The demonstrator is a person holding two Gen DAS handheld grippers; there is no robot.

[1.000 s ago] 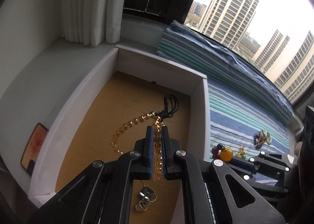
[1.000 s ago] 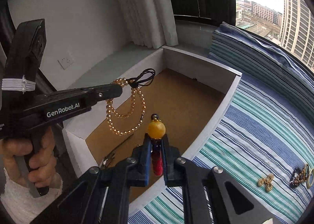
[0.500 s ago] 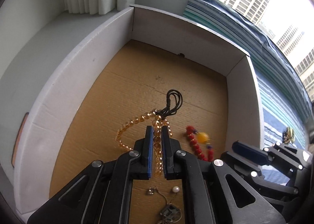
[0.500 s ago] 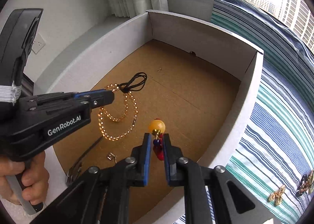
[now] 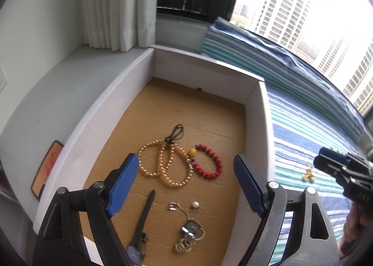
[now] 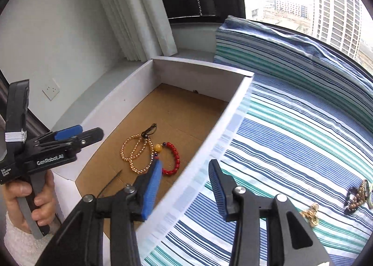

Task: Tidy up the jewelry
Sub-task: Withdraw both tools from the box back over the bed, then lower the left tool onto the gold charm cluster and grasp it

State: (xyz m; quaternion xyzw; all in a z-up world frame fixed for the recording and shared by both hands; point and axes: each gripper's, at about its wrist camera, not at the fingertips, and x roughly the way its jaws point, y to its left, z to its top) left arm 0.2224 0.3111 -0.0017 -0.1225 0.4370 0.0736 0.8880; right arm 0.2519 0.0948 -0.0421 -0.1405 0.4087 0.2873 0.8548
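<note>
Jewelry lay gathered on the cardboard floor of the white box (image 5: pixel 262 126), amber beads (image 5: pixel 163 165) touching the red bracelet (image 5: pixel 209 163), likely to keep pieces together. Both the left gripper (image 5: pixel 184 182) and right gripper (image 6: pixel 184 186) were spread, holding nothing. Gold trinkets (image 6: pixel 310 214) waited on the striped bedding (image 6: pixel 291 131) beside the window.

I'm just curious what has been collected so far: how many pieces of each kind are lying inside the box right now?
Inside the box:
Bead strings: 2, the amber bead string and the red bead bracelet
Watch: 1, the watch
Loose pearl: 1, the pearl
Small metal clip: 1, the clip
Tangle of chain and rings: 1, the tangle
Total: 6
</note>
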